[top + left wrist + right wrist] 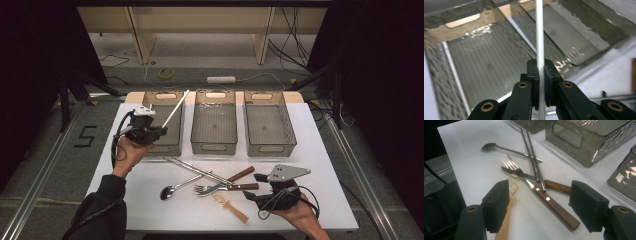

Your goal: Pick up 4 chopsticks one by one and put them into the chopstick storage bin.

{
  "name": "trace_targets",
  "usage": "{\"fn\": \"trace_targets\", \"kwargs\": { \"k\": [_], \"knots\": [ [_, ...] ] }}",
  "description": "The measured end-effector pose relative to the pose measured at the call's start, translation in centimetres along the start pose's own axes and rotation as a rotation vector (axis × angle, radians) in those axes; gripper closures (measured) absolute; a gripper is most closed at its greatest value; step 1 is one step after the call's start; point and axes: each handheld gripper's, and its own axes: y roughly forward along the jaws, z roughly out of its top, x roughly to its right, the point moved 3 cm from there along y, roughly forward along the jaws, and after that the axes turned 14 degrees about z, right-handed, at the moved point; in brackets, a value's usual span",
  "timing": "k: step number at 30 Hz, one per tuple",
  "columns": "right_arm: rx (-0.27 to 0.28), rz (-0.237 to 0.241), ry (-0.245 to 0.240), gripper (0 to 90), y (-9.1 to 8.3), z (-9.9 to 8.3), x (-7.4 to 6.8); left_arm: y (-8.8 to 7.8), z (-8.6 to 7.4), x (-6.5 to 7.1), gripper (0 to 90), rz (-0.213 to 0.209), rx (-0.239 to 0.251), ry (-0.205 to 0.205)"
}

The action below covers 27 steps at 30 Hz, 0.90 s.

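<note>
On the table: a white sheet covers the table [320, 150], with three bins in a row at its far edge and loose cutlery near the front.
Room: grey floor with cables and a white power strip [220, 79] beyond the table, dark curtains at both sides.
Bins: the left bin [172, 135], the middle bin [214, 125] and the right bin [268, 127] are smoky translucent plastic, rectangular, with ribbed floors and slot handles.
Cutlery: steel spoon [176, 188], fork [510, 163], wood-handled knife [554, 206], paired metal chopsticks [533, 158], amber plastic spoon [231, 205].
Left gripper [540, 75]: jaws clenched on a white chopstick [175, 109], a thin straight rod slanting up over the left bin.
Right gripper [539, 206]: jaws spread wide, grasping nothing, low over the knife handle and amber spoon.
</note>
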Motion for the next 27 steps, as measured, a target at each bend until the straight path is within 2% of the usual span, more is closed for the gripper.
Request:
{"fn": "trace_targets", "kwargs": {
  "k": [6,9,14,23,27],
  "knots": [
    [0.005,0.012,0.000,33.2,0.1,-0.1,-0.4,2.1,0.8,-2.2,84.7,0.048,-0.029,-0.056],
    [0.013,0.014,-0.001,32.7,0.2,0.0,-0.6,3.3,0.9,-3.2,84.7,0.074,-0.044,-0.100],
    [0.014,0.025,-0.004,32.1,0.3,0.0,-0.6,4.9,0.9,-4.0,84.6,0.106,-0.065,-0.136],
    [0.015,0.033,-0.007,32.1,0.4,0.0,-0.8,6.6,1.0,-4.0,84.5,0.155,-0.103,-0.114],
    [0.014,0.035,-0.012,32.1,0.4,0.1,-0.9,7.1,0.9,-4.0,84.4,0.161,-0.114,-0.117]
  ]
}}
